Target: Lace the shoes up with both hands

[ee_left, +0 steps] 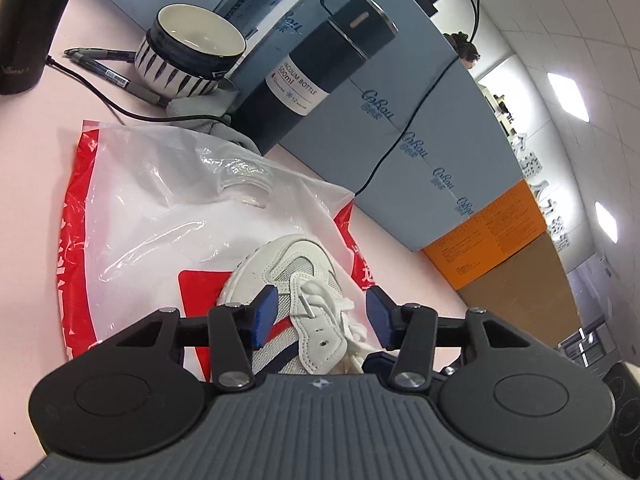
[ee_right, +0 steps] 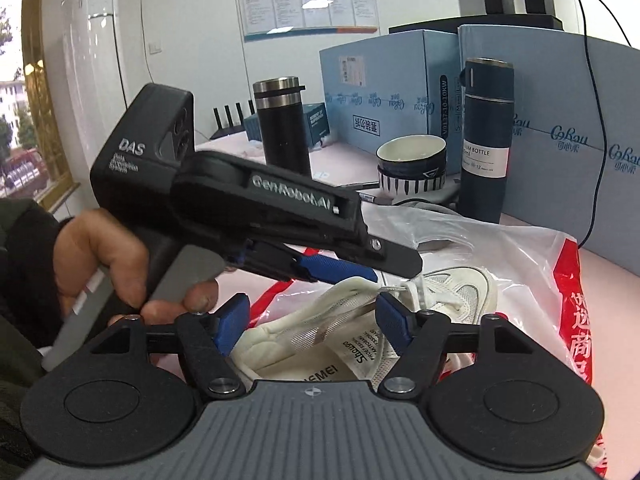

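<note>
The left claw [ee_left: 320,316] stands part open astride the shoe's [ee_left: 288,268] laced throat, pads clear, placed to pick a lace [ee_left: 320,300]. The right claw [ee_right: 312,326], wide and empty, frames the heel opening. White mesh trainer, at 6 o'clock on the plastic bag [ee_left: 160,208] on the pink worktop [ee_left: 80,92]

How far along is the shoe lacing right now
Done: the white lace already crosses the lower eyelets of the sneaker. In hand: the left gripper straddles the lacing with nothing pinched; the right gripper hangs open over the heel. Left: at least one upper eyelet and the knot.
</note>
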`<act>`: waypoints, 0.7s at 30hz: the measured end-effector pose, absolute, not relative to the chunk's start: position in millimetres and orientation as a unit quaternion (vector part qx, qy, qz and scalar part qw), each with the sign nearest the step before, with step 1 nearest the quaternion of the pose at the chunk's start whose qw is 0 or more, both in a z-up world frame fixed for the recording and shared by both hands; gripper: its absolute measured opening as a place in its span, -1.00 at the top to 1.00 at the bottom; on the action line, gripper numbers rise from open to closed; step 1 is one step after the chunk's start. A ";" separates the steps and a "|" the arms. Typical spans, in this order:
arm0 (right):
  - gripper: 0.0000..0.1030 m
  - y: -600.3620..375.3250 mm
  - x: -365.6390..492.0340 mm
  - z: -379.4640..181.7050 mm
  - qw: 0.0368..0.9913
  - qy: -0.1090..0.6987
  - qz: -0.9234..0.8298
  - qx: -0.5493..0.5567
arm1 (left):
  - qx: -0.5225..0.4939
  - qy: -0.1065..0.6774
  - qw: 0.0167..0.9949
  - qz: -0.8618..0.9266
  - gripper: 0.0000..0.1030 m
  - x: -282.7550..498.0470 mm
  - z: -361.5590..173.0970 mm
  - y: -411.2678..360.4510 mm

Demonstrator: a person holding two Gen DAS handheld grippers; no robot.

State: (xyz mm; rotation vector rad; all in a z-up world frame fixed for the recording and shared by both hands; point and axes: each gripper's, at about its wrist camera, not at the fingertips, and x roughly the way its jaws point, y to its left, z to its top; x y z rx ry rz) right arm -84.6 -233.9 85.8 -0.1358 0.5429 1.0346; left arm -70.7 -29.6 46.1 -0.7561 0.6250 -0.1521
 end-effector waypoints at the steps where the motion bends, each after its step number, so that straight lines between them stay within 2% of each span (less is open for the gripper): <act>1: -0.40 -234.3 -85.0 85.5 0.832 0.255 0.489 -0.060 | -0.361 0.300 0.880 -0.072 0.17 -70.9 45.4 -30.7; 3: -0.50 -234.7 -85.6 85.1 0.832 0.254 0.491 -0.053 | -0.359 0.301 0.881 -0.070 0.20 -71.6 44.0 -32.8; 9: -0.54 -234.8 -84.7 84.6 0.830 0.256 0.493 -0.045 | -0.373 0.289 0.880 -0.055 0.47 -73.7 39.5 -29.9; 13: -0.61 -234.2 -84.6 83.6 0.829 0.257 0.495 -0.043 | -0.388 0.279 0.877 -0.054 0.96 -76.8 37.0 -26.1; 21: -0.65 -229.3 -88.2 80.8 0.825 0.256 0.499 -0.069 | -0.416 0.246 0.874 -0.055 0.96 -85.4 43.0 -12.4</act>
